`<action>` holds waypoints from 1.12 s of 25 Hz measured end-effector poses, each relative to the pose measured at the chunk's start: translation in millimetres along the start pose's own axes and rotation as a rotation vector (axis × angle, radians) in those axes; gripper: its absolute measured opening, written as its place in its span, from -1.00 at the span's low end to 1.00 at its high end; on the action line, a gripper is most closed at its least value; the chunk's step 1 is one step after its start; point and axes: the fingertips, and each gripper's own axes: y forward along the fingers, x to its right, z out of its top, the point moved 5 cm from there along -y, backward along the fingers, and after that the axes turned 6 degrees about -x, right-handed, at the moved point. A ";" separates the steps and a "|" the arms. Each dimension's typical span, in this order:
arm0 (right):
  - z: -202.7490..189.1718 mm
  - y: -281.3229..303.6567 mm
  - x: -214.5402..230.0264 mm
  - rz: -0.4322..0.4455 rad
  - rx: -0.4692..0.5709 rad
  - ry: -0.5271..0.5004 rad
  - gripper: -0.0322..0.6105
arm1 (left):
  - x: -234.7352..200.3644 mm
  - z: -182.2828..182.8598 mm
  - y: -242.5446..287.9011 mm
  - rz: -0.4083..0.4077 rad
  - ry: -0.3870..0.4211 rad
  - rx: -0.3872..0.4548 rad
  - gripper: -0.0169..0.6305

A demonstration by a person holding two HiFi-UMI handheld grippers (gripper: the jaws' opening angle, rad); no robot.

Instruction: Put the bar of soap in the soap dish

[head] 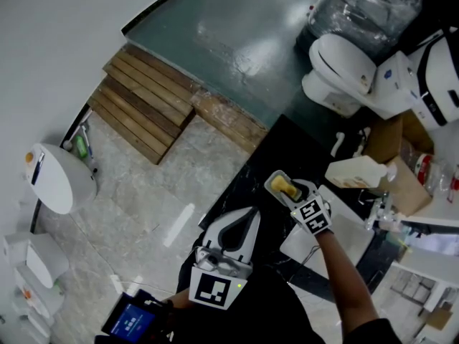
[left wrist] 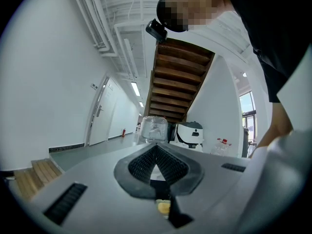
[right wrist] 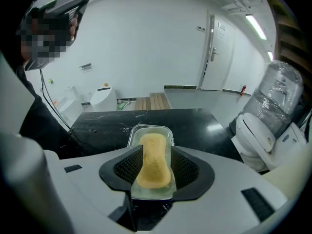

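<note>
A yellow bar of soap (right wrist: 153,161) lies inside a clear plastic soap dish (right wrist: 150,131). My right gripper (right wrist: 152,155) is shut on the dish, its black pads pressing both long sides. The dish hangs above a black counter (right wrist: 97,126). In the head view the soap (head: 288,189) and dish (head: 277,183) stick out past the right gripper (head: 292,193) over the black counter (head: 247,174). My left gripper (head: 246,216) is low and closer to the body, shut with nothing in it. Its jaws (left wrist: 157,149) meet in a point and aim at the room.
A white jug (head: 356,172) and a cardboard box (head: 403,160) stand on the counter's right side. A white toilet (head: 341,67) and a wrapped water bottle (head: 369,6) are beyond it. Wooden steps (head: 147,99) lie on the floor to the left.
</note>
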 end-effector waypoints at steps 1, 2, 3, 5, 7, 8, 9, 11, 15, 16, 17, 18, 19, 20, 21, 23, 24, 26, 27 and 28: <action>0.0 -1.1 0.3 -0.005 0.002 0.003 -0.36 | 0.4 -0.5 -0.6 -0.001 0.000 -0.003 -0.94; -0.2 -2.3 0.4 -0.011 0.006 0.008 -0.36 | 0.6 -0.9 -1.4 -0.001 -0.001 -0.005 -0.94; -0.6 -3.6 0.4 -0.016 0.011 0.013 -0.36 | 0.7 -0.8 -2.2 0.000 -0.001 -0.004 -0.94; -1.8 -7.0 1.0 -0.021 0.022 0.025 -0.36 | 0.9 0.0 -3.4 0.001 -0.001 0.004 -0.94; -3.0 -11.8 1.8 -0.025 0.035 0.039 -0.36 | 1.5 0.0 -4.5 0.000 -0.002 0.007 -0.94; -3.1 -14.4 1.9 -0.029 0.041 0.043 -0.36 | 1.9 0.0 -5.1 -0.002 -0.003 0.008 -0.94; -2.8 -17.0 1.7 -0.036 0.047 0.045 -0.36 | 2.3 0.1 -5.8 -0.003 -0.004 0.009 -0.94; -1.7 -22.5 0.3 -0.053 0.059 0.051 -0.36 | 3.4 0.1 -7.2 -0.008 -0.003 0.009 -0.94; 2.9 -35.2 -3.7 -0.081 0.091 0.077 -0.36 | 6.6 2.3 -9.0 -0.022 -0.002 0.013 -0.94; 4.6 -38.8 -4.7 -0.089 0.102 0.086 -0.36 | 7.8 2.8 -9.0 -0.028 -0.003 0.014 -0.94; 6.3 -42.7 -6.0 -0.098 0.115 0.094 -0.37 | 9.2 3.1 -8.9 -0.033 -0.004 0.015 -0.94; 8.1 -46.9 -7.6 -0.109 0.129 0.099 -0.37 | 10.6 3.4 -8.9 -0.038 -0.004 0.018 -0.94; 10.0 -51.7 -9.3 -0.121 0.145 0.103 -0.37 | 12.0 3.8 -8.8 -0.044 -0.003 0.021 -0.94; 12.0 -57.1 -10.8 -0.136 0.162 0.107 -0.37 | 13.5 4.2 -8.7 -0.051 0.000 0.023 -0.94; 14.0 -62.9 -12.2 -0.150 0.183 0.114 -0.37 | 15.0 4.8 -8.7 -0.059 0.004 0.025 -0.94; 18.3 -74.9 -15.2 -0.170 0.231 0.133 -0.37 | 17.5 7.0 -8.7 -0.072 0.013 0.032 -0.94; 20.5 -80.5 -16.7 -0.176 0.256 0.142 -0.37 | 17.9 8.7 -8.6 -0.075 0.016 0.038 -0.94; 24.0 -90.2 -19.7 -0.192 0.294 0.154 -0.37 | 17.1 11.7 -8.9 -0.076 0.024 0.047 -0.94; 25.0 -94.6 -21.5 -0.203 0.309 0.163 -0.39 | 16.5 12.6 -9.4 -0.077 0.032 0.049 -0.94; 25.6 -99.0 -23.4 -0.214 0.323 0.176 -0.50 | 16.0 13.3 -10.0 -0.078 0.037 0.051 -0.94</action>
